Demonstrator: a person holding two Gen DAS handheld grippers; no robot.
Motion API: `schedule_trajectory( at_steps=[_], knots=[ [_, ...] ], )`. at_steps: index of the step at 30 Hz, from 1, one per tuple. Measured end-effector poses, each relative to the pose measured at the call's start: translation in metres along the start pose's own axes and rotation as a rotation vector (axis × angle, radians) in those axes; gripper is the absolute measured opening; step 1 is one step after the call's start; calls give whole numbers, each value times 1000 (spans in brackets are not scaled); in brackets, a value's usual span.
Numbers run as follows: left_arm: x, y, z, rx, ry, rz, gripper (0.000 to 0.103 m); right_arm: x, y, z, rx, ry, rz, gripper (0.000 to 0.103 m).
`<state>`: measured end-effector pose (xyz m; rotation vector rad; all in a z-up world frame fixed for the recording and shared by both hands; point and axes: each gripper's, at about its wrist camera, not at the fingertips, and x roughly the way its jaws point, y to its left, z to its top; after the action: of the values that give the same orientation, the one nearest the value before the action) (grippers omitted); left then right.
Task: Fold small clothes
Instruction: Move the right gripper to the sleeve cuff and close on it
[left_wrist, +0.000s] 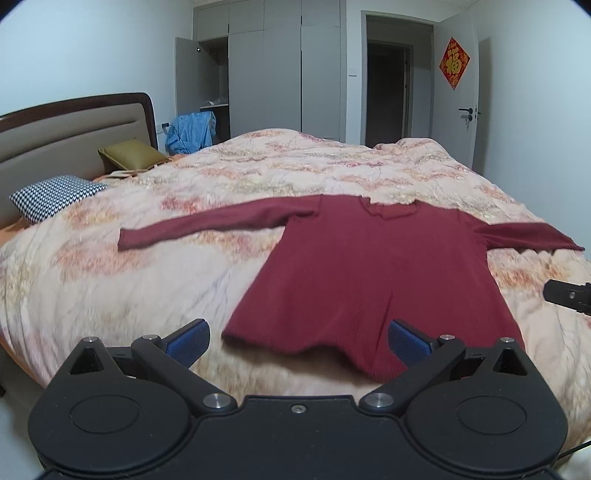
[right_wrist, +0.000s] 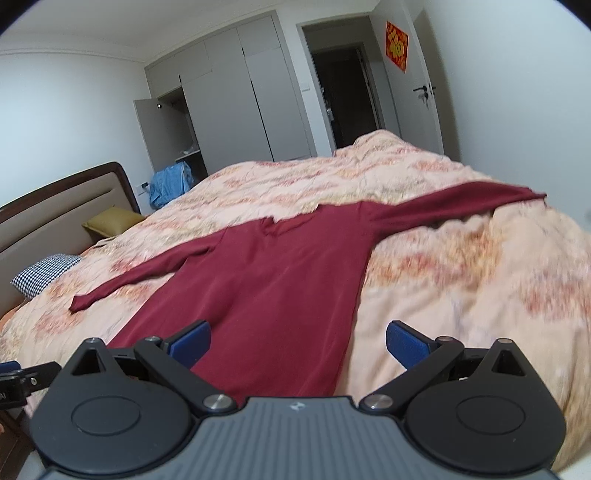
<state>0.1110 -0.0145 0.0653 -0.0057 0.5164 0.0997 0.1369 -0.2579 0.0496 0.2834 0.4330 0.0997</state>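
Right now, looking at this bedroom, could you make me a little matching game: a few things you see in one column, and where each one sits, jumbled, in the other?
Things:
1. dark red sweater
2. checked pillow
3. blue garment
4. red paper decoration

Places:
A. on the door at the far right
B. spread flat on the floral quilt, sleeves out
C. against the headboard, nearest the camera
D. heaped by the open wardrobe

Pairs: 1-B, 2-C, 3-D, 4-A
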Motion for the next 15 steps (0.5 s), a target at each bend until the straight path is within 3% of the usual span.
schedule_trajectory(
  at_steps=[9, 15],
  knots=[
    [55, -40, 54, -23, -3, 27, 102, 42, -58, 44, 70, -38, -69, 103],
    [105, -81, 78, -7, 21, -11, 102, 71, -102, 63, 74, -63, -142, 103]
  ],
)
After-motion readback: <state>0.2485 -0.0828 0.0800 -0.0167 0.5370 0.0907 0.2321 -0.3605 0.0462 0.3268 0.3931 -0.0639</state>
